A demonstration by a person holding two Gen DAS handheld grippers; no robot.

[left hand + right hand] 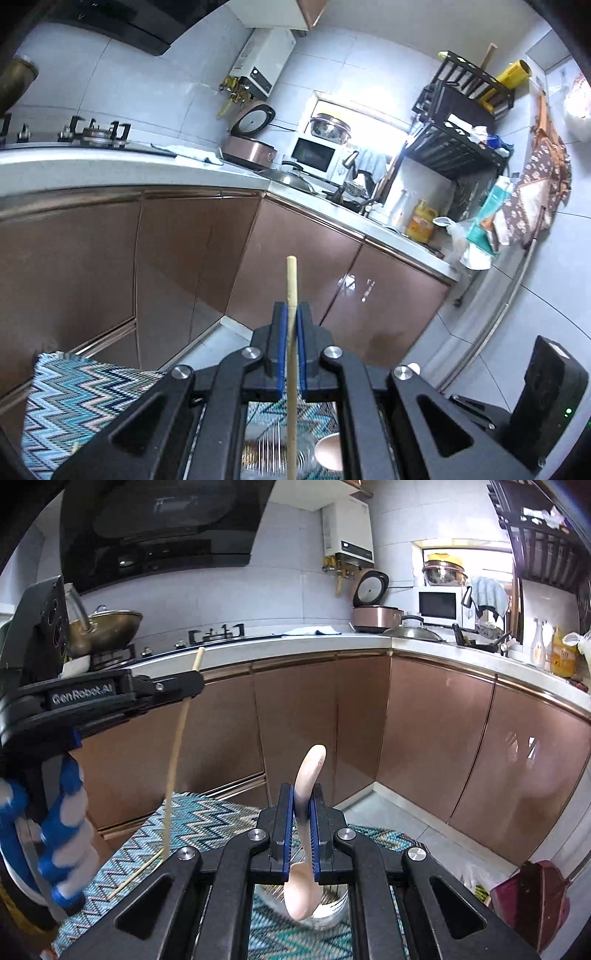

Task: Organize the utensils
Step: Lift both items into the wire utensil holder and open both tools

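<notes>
My left gripper (291, 314) is shut on a pale wooden chopstick (291, 280) that stands upright through its pads. In the right wrist view the left gripper (195, 685) holds the chopstick (177, 746) above the table at the left. My right gripper (303, 797) is shut on the handle of a pale pink spoon (308, 771), bowl end down. The spoon's bowl hangs over a clear glass container (332, 908) below the jaws. A second chopstick (136, 875) lies on the zigzag cloth (207, 819).
The table wears a blue zigzag cloth (81, 398). Brown kitchen cabinets (424, 731) and a white counter (295, 642) run behind it. A black device (546, 387) stands at the right. A dark red object (532, 897) sits on the floor at the right.
</notes>
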